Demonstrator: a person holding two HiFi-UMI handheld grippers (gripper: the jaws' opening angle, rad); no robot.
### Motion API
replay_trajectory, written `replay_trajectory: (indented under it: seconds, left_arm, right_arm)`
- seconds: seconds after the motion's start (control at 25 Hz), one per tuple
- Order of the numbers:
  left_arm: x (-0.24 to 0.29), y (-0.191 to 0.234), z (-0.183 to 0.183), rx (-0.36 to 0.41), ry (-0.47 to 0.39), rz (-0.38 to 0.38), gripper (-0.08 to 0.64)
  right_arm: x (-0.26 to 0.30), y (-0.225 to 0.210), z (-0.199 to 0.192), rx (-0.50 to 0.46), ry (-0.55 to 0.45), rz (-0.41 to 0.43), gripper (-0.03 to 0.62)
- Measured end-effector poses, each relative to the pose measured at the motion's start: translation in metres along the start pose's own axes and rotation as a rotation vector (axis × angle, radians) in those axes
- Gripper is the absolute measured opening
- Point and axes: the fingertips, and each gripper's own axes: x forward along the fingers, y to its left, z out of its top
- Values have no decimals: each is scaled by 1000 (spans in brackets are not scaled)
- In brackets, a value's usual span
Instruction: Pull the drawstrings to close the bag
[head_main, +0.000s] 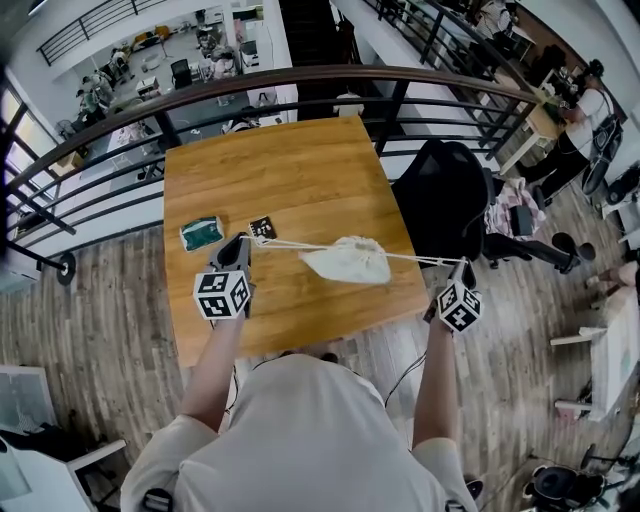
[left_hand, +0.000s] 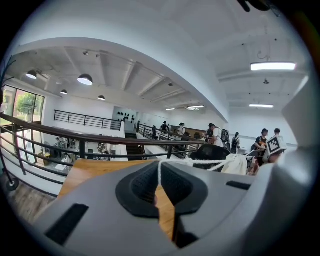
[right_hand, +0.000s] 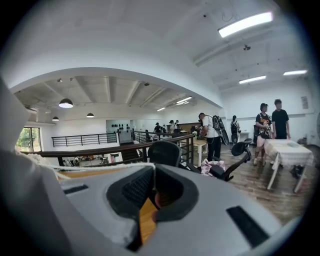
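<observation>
Left claw (head_main: 243, 243) is pinched shut on a string (head_main: 275, 243). In the left gripper view the string (left_hand: 159, 172) comes up out of the near-closed pads and runs off to the right of the claw (left_hand: 160, 176) to the bag (left_hand: 239, 163).

Right claw (head_main: 461, 268) is also clamped on a string (head_main: 420, 259). In the right gripper view the string (right_hand: 100, 171) leaves the pads and runs out to the left of the claw (right_hand: 151, 185).

Both strings look taut and nearly in one line. The bag (head_main: 350, 260) sits between the claws, nearer the right one and well apart from both. Its mouth faces the left claw and looks gathered into a point.

Progress: the pull looks mostly done and the bag about closed. At most a last bit of tightening is left, then letting go. I can't tell whether the bag rests on the counter (head_main: 300, 170) or hangs just over it.

The left claw is over the counter and the right claw is out past its right edge. A tag (head_main: 263, 228) lies just beyond the left claw, with a green card (head_main: 202, 233) to that claw's left. A chair (head_main: 445, 195) stands beyond the right claw.
</observation>
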Motion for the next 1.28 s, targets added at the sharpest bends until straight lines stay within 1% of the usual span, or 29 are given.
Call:
replay_trajectory:
  seconds: [0.16,0.24,0.44,0.76,0.92,1.08,1.28]
  left_arm:
    - [4,-10,7,68,-5,-9,-3]
    - [8,-16,12,78,-6,-22,-5]
    - [19,-26,19,83,-3,-54,-5]
    - [27,-44,32,81,-25,-92,-5]
    - [30,-55,41,84,-43,-123,-4]
    - [32,-66,52,91,-61,-144,-3]
    - [31,-75,58,96,-72,-162,-3]
  right_arm:
    - [-3,6,2,-53,0,15,3]
    - [-4,10,6,-76,-7,25,3]
    - [-7,21,15,-99,-18,61,3]
    - [-15,38,32,-104,-45,123,5]
    - [-18,56,42,-105,-61,165,5]
    - [-22,79,53,-128,-72,213,5]
    - [-27,103,55,-150,-75,269,5]
